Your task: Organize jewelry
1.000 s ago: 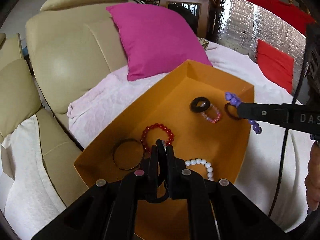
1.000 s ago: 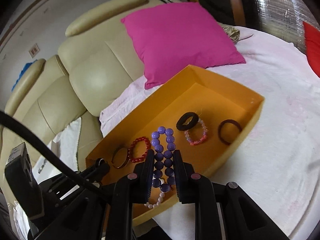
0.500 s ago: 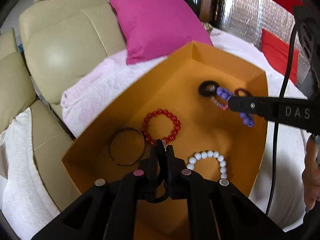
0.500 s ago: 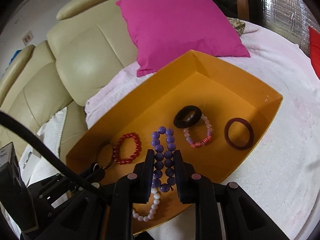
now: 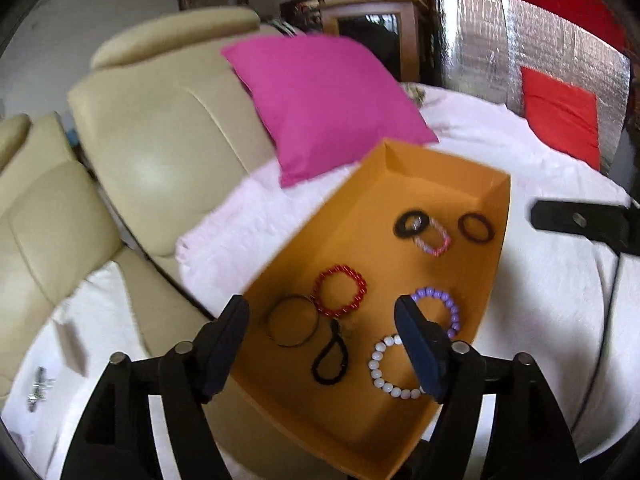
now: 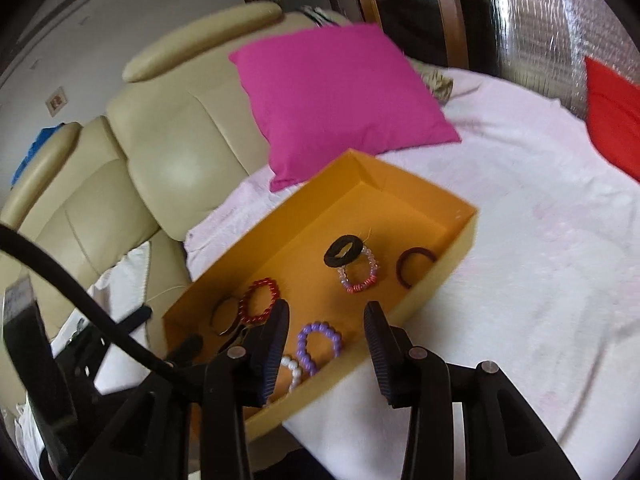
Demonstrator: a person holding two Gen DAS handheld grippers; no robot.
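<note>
Magenta pillow (image 5: 324,104) against cream leather sofa (image 5: 160,128), pale pink blanket (image 6: 540,248), red cushion (image 5: 560,116)

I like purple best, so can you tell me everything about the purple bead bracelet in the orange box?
The purple round-bead bracelet is a loop of smooth, glossy lilac beads, plastic by the look. It lies flat on the floor of the orange cardboard box, near the wall on the white-blanket side. Nothing holds it: both tongs are open and above it. From the left camera a tong finger hides part of the loop. The white pearl-bead bracelet lies right beside it; whether they touch is unclear.
</note>
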